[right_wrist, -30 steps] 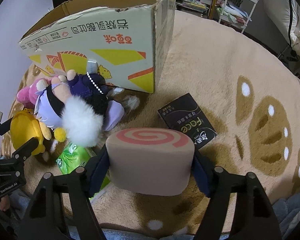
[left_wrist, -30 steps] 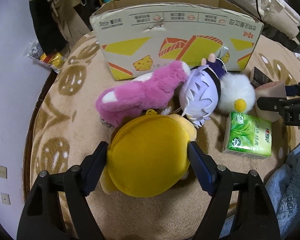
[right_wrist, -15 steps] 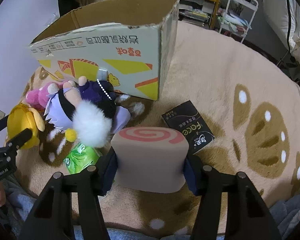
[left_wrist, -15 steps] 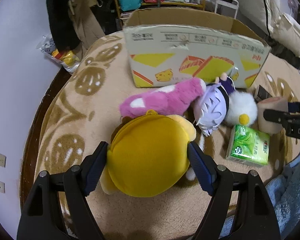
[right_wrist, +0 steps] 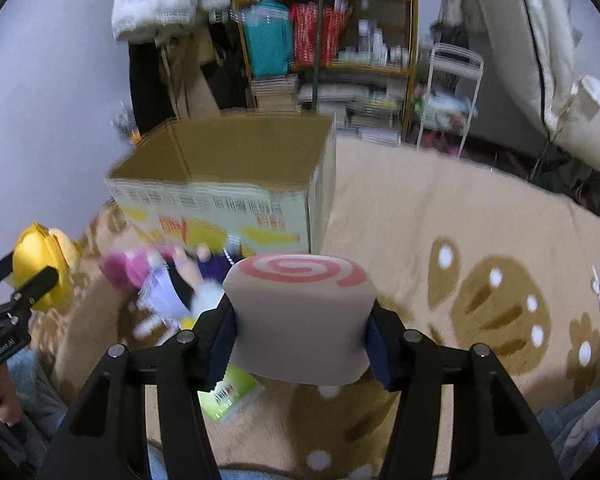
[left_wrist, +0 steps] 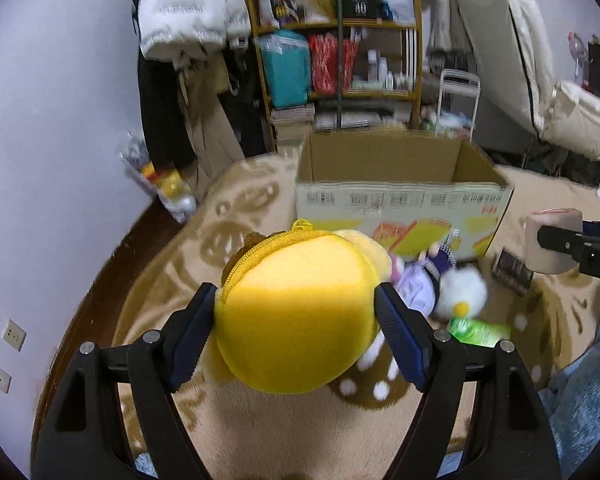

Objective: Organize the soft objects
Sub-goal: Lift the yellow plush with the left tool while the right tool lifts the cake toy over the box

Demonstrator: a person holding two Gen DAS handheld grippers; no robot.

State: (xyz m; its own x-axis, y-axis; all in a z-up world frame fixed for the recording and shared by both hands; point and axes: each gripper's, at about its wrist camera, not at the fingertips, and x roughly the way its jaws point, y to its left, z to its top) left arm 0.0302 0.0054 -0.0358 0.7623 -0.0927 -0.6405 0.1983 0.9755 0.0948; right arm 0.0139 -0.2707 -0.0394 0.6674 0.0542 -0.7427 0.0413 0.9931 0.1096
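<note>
Yellow zippered plush (left_wrist: pixel 300 316) and tan swirl-topped cushion (right_wrist: pixel 300 312) held aloft before open cardboard box (right_wrist: pixel 216 204).

cardboard box (right_wrist: pixel 220 204) open-topped, plush heap (right_wrist: pixel 168 280) crowding its front

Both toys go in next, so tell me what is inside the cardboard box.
The cardboard box is open on top. Only bare brown inner walls show in both views; its near wall hides the bottom, so anything lying there cannot be seen.

Yellow plush (left_wrist: pixel 296 312) – soft, matt; cardboard box (left_wrist: pixel 400 200); fuzzy rug (right_wrist: pixel 440 216).
</note>
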